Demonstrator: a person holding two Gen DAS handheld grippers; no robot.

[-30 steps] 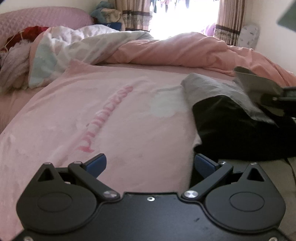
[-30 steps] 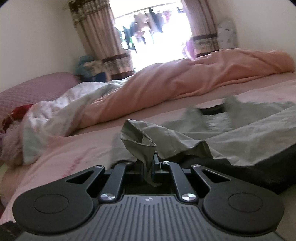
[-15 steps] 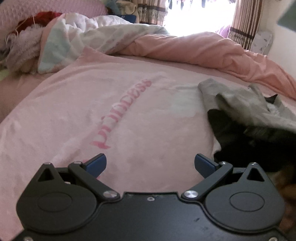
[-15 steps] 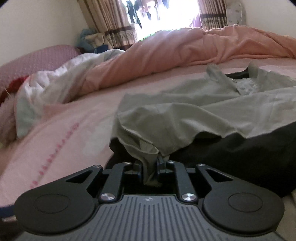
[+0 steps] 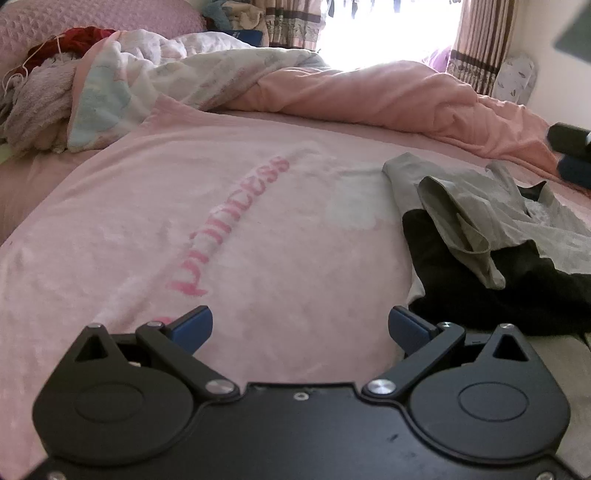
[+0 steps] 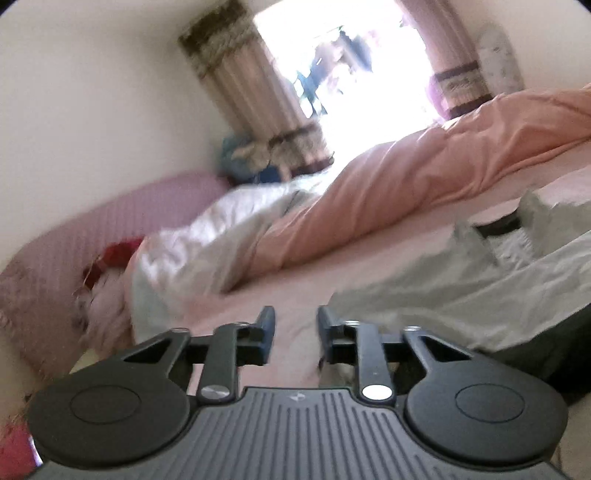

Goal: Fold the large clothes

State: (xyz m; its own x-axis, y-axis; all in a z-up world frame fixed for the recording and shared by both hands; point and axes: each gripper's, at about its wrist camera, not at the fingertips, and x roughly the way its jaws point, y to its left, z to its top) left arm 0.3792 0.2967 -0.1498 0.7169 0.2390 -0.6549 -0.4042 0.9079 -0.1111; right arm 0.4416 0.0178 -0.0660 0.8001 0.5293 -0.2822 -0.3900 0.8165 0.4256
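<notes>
Right gripper (image 6: 293, 334) has let go of the grey shirt (image 5: 476, 218): half a second ago a bunched fold was pinched between its fingers, now the jaws stand parted with nothing between them. Its view has tipped up and rolled, and it is motion-blurred. Left gripper (image 5: 299, 328) is as before, jaws spread wide and empty, hovering over the pink blanket (image 5: 221, 221); it has edged closer, so the shirt shows larger.

Surface is a bed covered by the pink blanket with "PRINCESS" lettering (image 5: 236, 225) running away from the left gripper. A peach duvet (image 5: 369, 99) is heaped along the far side, and a white patterned quilt (image 5: 155, 81) is bunched at far left beside a purple headboard (image 5: 74, 26). A bright window (image 6: 351, 62) with striped curtains (image 6: 251, 85) sits behind; walls are plain and light.

The shirt lies crumpled on the blanket, draped over a black garment (image 5: 498, 288), ahead and to the right of the left gripper, well clear of its fingers. In the right wrist view the shirt (image 6: 461, 280) spreads just ahead and to the right of the right finger; contact cannot be told through the blur.
</notes>
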